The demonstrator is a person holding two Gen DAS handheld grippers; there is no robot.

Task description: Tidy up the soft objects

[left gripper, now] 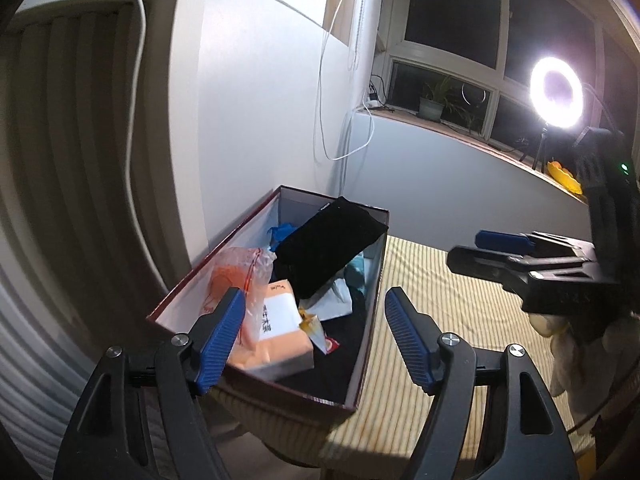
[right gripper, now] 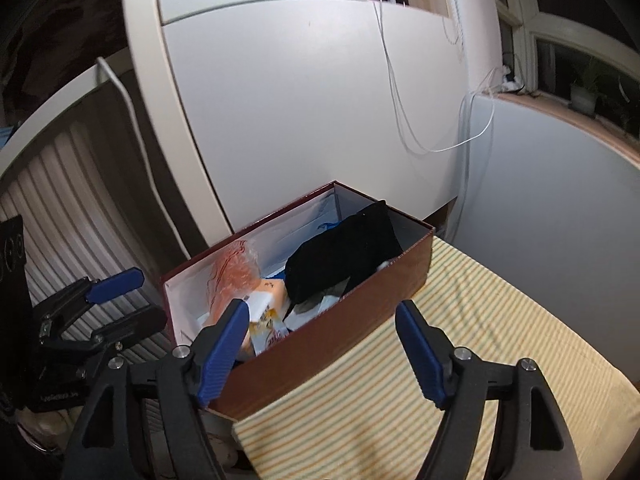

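Observation:
A dark red cardboard box [left gripper: 374, 320] [right gripper: 360, 312] stands on a striped yellow cloth and is filled with soft things. A black fabric pouch [left gripper: 328, 246] [right gripper: 344, 256] leans against its far right wall. An orange tissue pack [left gripper: 276, 340] [right gripper: 272, 294], a clear plastic bag with orange contents [left gripper: 240, 276] [right gripper: 234, 276] and blue cloth [left gripper: 282, 232] lie inside. My left gripper [left gripper: 316, 328] hangs open over the box's near end, holding nothing. My right gripper [right gripper: 320, 344] is open above the box's near wall, also empty, and appears from the side in the left wrist view [left gripper: 492, 252].
The striped cloth [right gripper: 460, 340] extends to the right of the box. A white cabinet [right gripper: 300, 100] and hanging cables stand behind. A lit ring light [left gripper: 556, 92] and a potted plant [left gripper: 432, 104] sit on the windowsill. A ribbed radiator [right gripper: 52, 208] lies left.

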